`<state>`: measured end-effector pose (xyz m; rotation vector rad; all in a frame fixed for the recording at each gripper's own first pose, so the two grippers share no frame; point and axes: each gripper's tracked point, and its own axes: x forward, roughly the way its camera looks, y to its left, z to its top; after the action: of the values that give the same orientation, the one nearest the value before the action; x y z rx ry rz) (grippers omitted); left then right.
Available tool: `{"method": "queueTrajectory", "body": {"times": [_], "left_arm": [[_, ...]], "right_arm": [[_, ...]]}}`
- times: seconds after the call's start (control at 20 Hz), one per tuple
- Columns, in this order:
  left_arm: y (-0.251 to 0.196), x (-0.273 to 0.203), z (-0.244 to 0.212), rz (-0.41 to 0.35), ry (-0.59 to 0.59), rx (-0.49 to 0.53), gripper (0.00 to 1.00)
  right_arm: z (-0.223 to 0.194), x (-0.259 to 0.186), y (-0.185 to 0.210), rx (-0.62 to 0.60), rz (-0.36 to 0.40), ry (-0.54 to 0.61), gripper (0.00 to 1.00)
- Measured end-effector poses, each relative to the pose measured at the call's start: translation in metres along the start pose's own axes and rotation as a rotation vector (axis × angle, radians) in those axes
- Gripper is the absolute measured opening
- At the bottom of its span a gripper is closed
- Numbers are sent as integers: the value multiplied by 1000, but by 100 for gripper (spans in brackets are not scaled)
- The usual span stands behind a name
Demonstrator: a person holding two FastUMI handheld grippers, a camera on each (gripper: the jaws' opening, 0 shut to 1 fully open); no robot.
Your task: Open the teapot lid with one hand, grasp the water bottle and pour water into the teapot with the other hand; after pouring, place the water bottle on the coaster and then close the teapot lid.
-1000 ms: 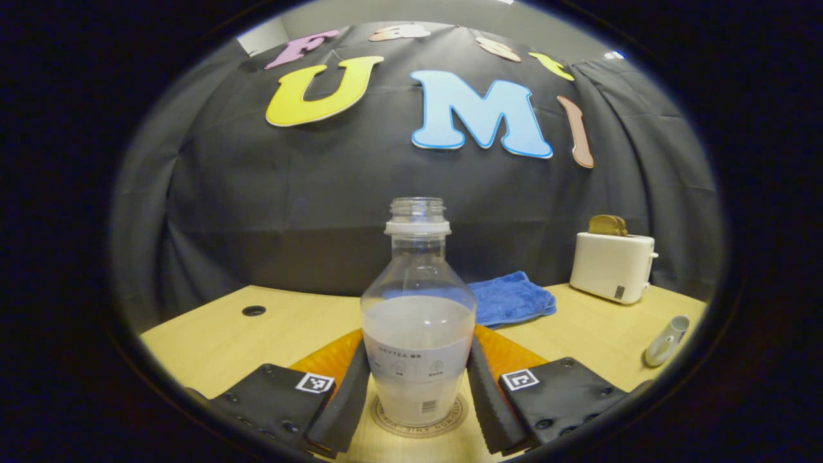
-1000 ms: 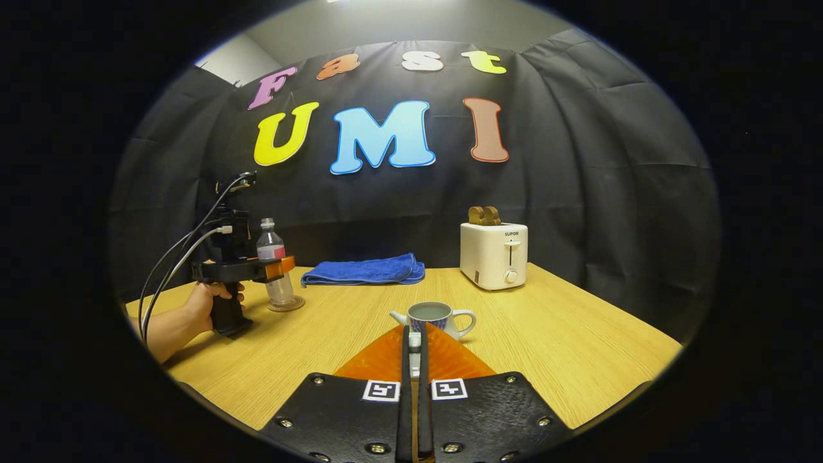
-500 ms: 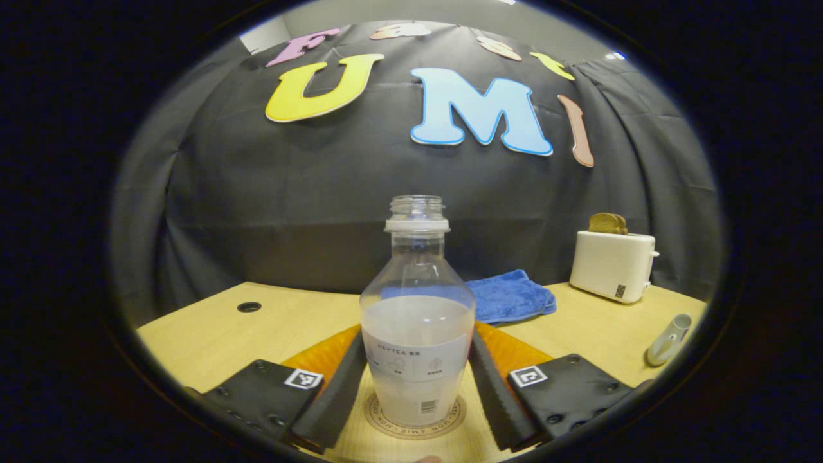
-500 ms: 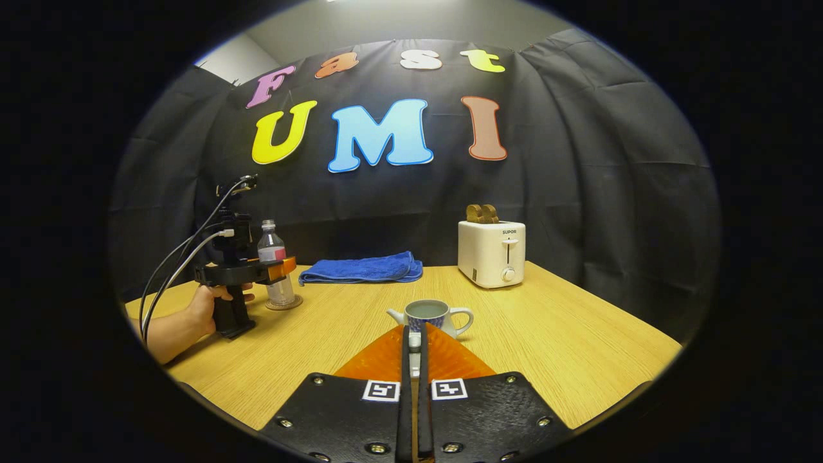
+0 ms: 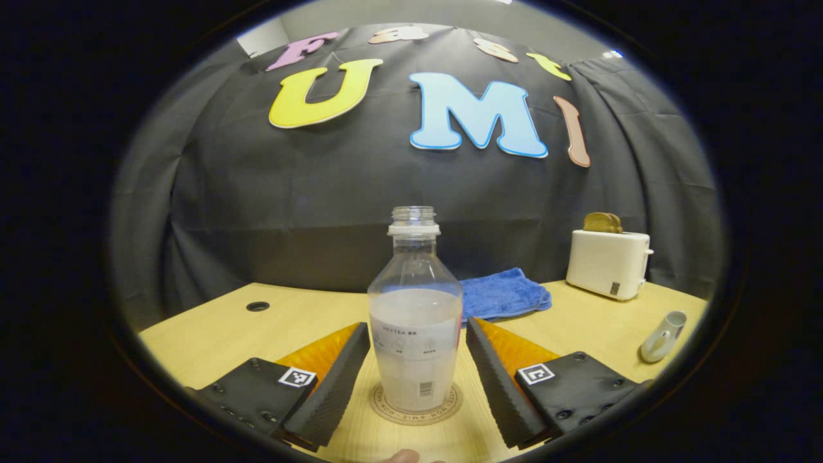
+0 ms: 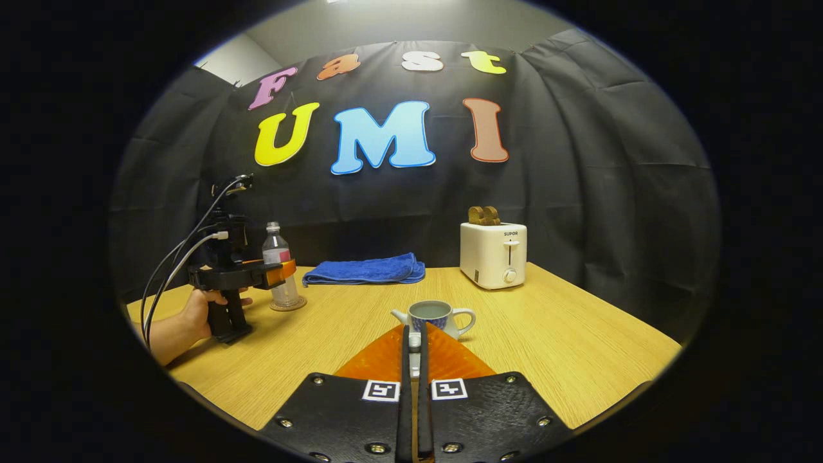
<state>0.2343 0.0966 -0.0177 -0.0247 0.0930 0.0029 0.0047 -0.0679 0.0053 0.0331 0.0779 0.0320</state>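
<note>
Clear water bottle (image 5: 415, 321) stands on coaster (image 5: 416, 409) between wide-spread left tongs (image 5: 416, 376), untouched.

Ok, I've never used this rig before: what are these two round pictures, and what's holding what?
There's no robot arm. A person holds a two-finger gripper in each hand, and each carries a camera looking along its own fingers. The left gripper view shows the left gripper with its fingers open on either side of the water bottle, not touching it. The bottle stands upright on the coaster, uncapped and partly full. The right gripper view shows the right gripper shut on a small white piece, apparently the lid, in front of the open teapot on the wooden table. Farther off, a hand holds the left gripper. A blue towel and a white toaster sit behind.
</note>
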Motion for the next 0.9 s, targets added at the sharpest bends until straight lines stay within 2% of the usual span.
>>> {"method": "queueTrajectory", "body": {"times": [0.25, 0.4, 0.5, 0.6, 0.7, 0.9], "left_arm": [[7, -53, 3, 21, -11, -5, 100], [-3, -102, 7, 15, -25, 27, 100], [-8, -133, 20, 8, -53, 17, 100], [-4, -153, 36, 30, -87, 17, 100], [-8, -168, 47, 21, -110, -2, 100], [-15, -182, 44, 9, -114, -3, 100]], "right_arm": [[14, 3, -3, -10, -10, -39, 4], [28, 42, -5, -23, -7, -67, 4], [26, 69, -14, -3, -43, -46, 4], [27, 85, -19, -2, -73, -42, 4], [28, 98, -22, -21, -91, -38, 4], [14, 119, -21, -8, -94, 6, 4]]}}
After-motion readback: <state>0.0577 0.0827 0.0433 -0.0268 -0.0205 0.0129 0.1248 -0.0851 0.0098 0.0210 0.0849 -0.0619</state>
